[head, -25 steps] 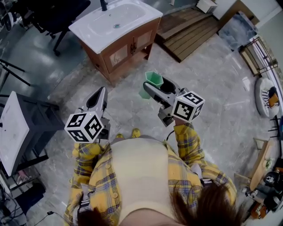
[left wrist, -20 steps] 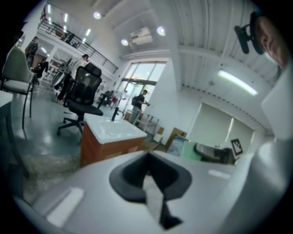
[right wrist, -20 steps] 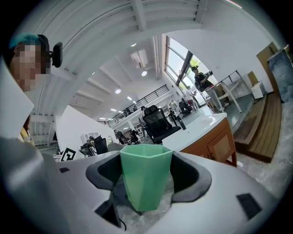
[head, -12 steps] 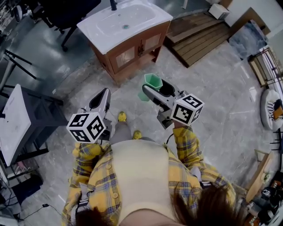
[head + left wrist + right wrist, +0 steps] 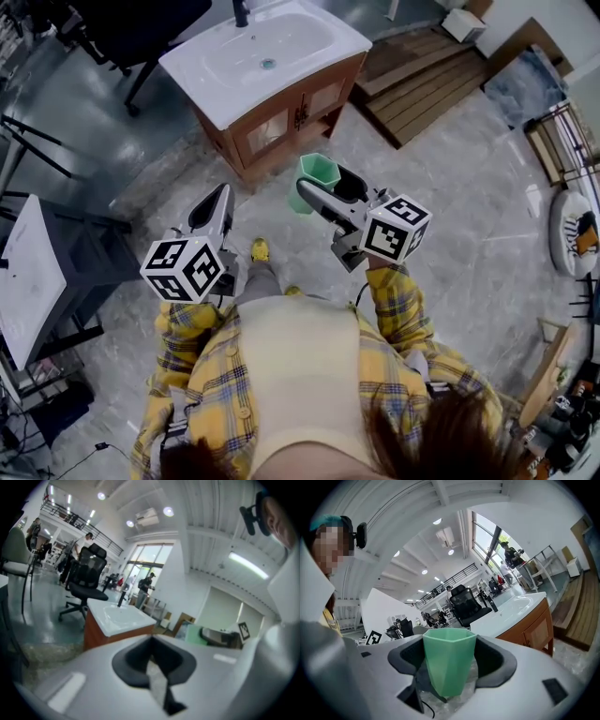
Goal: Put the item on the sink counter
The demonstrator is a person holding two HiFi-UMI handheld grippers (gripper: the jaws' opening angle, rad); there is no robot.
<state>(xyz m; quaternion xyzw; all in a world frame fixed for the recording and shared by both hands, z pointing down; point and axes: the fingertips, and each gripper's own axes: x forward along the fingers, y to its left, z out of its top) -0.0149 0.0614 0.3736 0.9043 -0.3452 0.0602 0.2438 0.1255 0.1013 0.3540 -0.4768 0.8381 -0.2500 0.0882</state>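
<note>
Green cup (image 5: pixel 449 660) upright, clamped in the right tool (image 5: pixel 324 184), short of the sink counter (image 5: pixel 202 73); left tool (image 5: pixel 217 195) closed, empty.

We can read no words, numbers or brand names in any view. The cubes on the left gripper (image 5: pixel 217 195) and right gripper (image 5: pixel 322 178) bear only black-and-white square markers.

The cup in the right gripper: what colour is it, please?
The cup is pale green, clearest in the right gripper view.
</note>
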